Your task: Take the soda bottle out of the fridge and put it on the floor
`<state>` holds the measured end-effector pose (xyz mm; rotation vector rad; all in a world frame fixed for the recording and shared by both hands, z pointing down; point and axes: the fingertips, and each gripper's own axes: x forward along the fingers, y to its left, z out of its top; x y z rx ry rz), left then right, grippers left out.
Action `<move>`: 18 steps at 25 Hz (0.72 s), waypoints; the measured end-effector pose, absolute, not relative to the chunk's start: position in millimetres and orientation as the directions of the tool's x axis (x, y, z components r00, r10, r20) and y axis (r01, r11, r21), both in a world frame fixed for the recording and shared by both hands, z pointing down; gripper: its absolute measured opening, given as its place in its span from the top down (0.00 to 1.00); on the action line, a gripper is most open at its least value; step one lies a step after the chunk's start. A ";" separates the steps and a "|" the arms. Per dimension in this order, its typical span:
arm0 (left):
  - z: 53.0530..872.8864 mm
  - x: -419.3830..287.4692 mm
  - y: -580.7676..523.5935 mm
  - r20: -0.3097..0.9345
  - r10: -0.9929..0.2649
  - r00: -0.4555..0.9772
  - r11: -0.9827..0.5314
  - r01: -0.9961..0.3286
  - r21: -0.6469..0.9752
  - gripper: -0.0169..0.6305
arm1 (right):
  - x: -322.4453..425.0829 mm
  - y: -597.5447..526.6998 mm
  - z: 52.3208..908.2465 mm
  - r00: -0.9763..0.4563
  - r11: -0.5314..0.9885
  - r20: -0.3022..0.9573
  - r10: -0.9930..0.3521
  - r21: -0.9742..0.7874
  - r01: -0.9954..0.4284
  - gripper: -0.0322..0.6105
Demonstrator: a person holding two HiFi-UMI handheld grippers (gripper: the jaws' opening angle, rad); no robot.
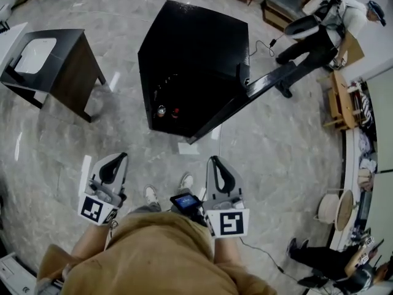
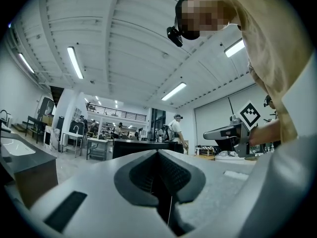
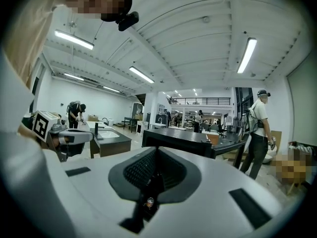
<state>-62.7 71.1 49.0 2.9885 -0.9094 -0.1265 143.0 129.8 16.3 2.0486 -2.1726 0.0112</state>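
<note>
Jaws of the left gripper are pressed together with nothing between them; jaws of the right gripper are likewise fully closed and empty. Both grippers are held side by side on the near side of the fridge, well apart from it, and both point toward its open front. In the right gripper view the closed tips line up with the fridge beyond them; in the left gripper view the tips do the same.

The fridge is a low black cabinet standing on the pale stone floor. Its door is swung wide open to the right of the cabinet. Low in the dark interior, just inside the opening, stand a pale-capped bottle and a red-capped bottle, side by side; which of them is the soda cannot be told.

A white sheet lies on the floor just before the fridge. A dark table with a white basin stands left of the fridge. Beyond the open door stands a bystander.
</note>
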 end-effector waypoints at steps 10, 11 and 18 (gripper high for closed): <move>50.7 -3.4 31.0 -0.034 -0.660 0.751 -0.751 -0.660 -0.005 0.98 | 196.2 64.0 61.6 -0.253 0.270 0.182 -0.950 0.076 -0.960 0.95; 53.7 0.3 26.9 -0.028 -0.672 0.740 -0.740 -0.672 -0.012 0.98 | 199.1 54.8 67.1 -0.275 0.295 0.192 -0.942 0.084 -0.952 0.95; 99.3 29.6 -4.4 0.017 -0.711 0.703 -0.702 -0.709 -0.060 0.98 | 196.9 -8.8 129.9 -0.410 0.454 0.264 -0.873 0.132 -0.881 0.95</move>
